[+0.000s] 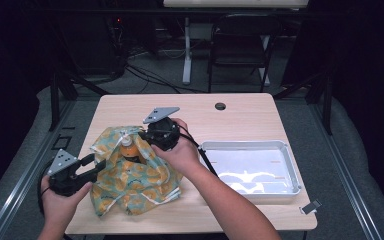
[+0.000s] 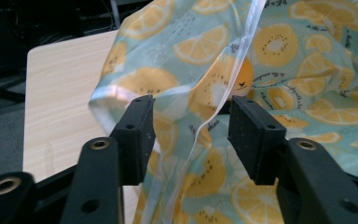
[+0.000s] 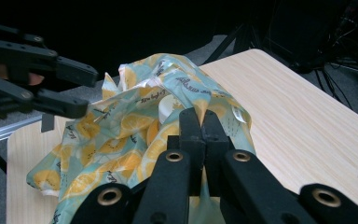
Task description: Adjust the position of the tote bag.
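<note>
A teal cloth bag point(image 1: 130, 180) printed with lemon slices lies crumpled on the left half of the wooden table point(image 1: 240, 117). An orange bottle point(image 1: 126, 146) with a pale cap stands inside it, its cap point(image 3: 168, 106) peeping from the folds. My right gripper point(image 3: 201, 116) is shut on a fold of the bag's upper edge; the high view places it point(image 1: 144, 137) just right of the bottle. My left gripper point(image 2: 191, 122) is open, and the bag's white seam point(image 2: 223, 98) hangs loose between its pads. It point(image 1: 96, 168) sits at the bag's left side.
A white tray point(image 1: 290, 165) rests on the table's right half and appears bare inside. A round cable hole point(image 1: 220, 106) sits near the far edge. A dark folding chair point(image 1: 240, 45) and a desk leg stand behind the table.
</note>
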